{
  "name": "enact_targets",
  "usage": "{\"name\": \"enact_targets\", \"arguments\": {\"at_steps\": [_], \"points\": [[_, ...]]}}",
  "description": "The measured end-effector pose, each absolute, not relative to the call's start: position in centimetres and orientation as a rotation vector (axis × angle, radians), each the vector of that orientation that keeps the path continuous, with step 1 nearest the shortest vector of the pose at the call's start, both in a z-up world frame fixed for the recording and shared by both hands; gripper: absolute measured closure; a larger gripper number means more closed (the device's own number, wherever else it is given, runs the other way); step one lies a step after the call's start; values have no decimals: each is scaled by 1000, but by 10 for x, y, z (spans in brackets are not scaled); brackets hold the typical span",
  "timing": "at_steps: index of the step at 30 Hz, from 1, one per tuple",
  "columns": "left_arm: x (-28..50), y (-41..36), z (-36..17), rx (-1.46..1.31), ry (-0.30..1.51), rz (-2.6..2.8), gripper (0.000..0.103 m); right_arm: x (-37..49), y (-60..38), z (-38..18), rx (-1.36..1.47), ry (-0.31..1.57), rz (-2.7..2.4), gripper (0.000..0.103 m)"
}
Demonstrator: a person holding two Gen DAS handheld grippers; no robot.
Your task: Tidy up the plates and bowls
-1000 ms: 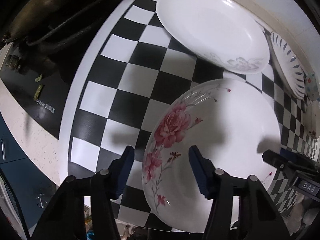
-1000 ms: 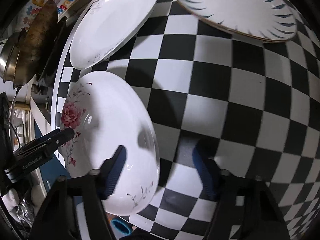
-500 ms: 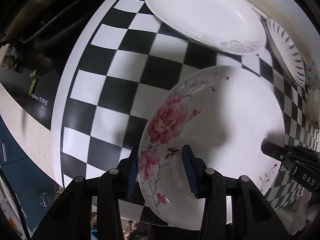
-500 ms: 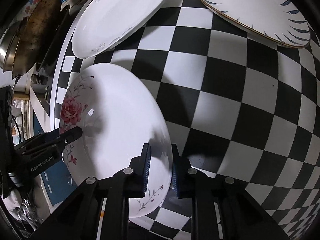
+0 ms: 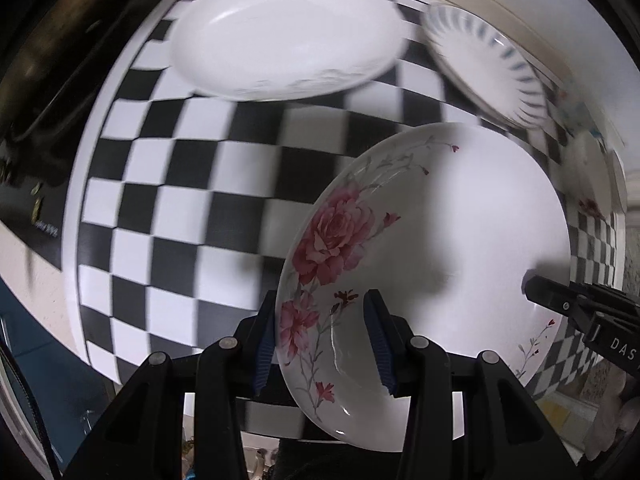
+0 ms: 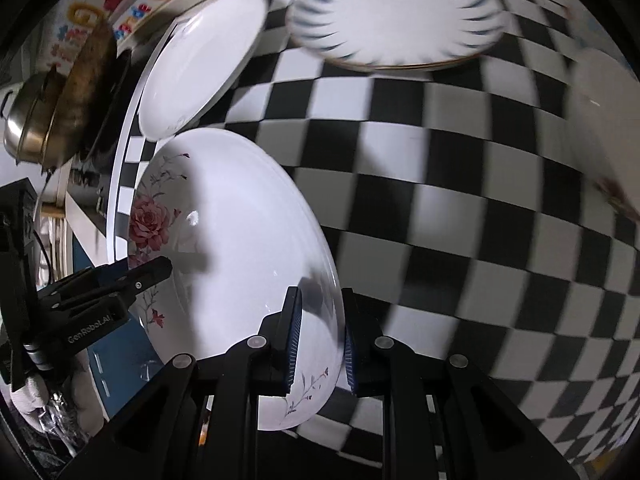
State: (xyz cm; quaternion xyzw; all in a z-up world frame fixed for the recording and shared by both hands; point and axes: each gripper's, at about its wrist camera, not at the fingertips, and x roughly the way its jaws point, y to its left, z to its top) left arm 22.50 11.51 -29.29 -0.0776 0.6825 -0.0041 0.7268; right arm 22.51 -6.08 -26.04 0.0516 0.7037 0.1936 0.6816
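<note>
A white rose-patterned plate (image 5: 440, 240) is held tilted above the checkered counter by both grippers. My left gripper (image 5: 324, 340) is shut on its near left rim. My right gripper (image 6: 318, 340) is shut on the opposite rim; the plate also shows in the right wrist view (image 6: 232, 232). The right gripper shows in the left wrist view (image 5: 568, 308), the left gripper in the right wrist view (image 6: 120, 284). A plain white oval plate (image 5: 284, 32) and a blue-striped plate (image 5: 480, 64) lie at the back; they also show in the right wrist view as the oval plate (image 6: 200, 68) and the striped plate (image 6: 400, 16).
The black-and-white checkered counter (image 5: 180, 208) spreads under the plates. A dark stove with a wok (image 6: 88, 76) and a steel pot (image 6: 28, 120) stands at the left. Another white dish (image 6: 604, 128) sits at the right edge.
Both grippers closed on the rose plate's rims and lifted it off the counter, tilting it. The views shifted toward the back plates, with motion blur.
</note>
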Motion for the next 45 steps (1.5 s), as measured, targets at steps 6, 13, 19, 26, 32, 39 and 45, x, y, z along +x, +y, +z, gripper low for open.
{"name": "enact_targets", "arguments": {"at_steps": [6, 13, 19, 26, 32, 39, 45], "points": [[202, 61, -265, -109, 1520, -78, 64, 223, -121, -252, 175, 1563, 366, 82], [177, 37, -251, -41, 1545, -145, 64, 216, -172, -257, 248, 1555, 293, 82], [137, 24, -232, 0, 1556, -173, 64, 209, -200, -268, 284, 1563, 250, 82], [105, 16, -220, 10, 1574, -159, 64, 210, -211, -275, 301, 1571, 246, 82], [71, 14, -211, 1, 1586, -138, 64, 213, -209, -283, 293, 1590, 258, 82], [5, 14, -193, -38, 1589, -129, 64, 217, -200, -289, 276, 1614, 260, 82], [-18, 65, -138, -145, 1503, -106, 63, 220, -204, -269, 302, 1608, 231, 80]]}}
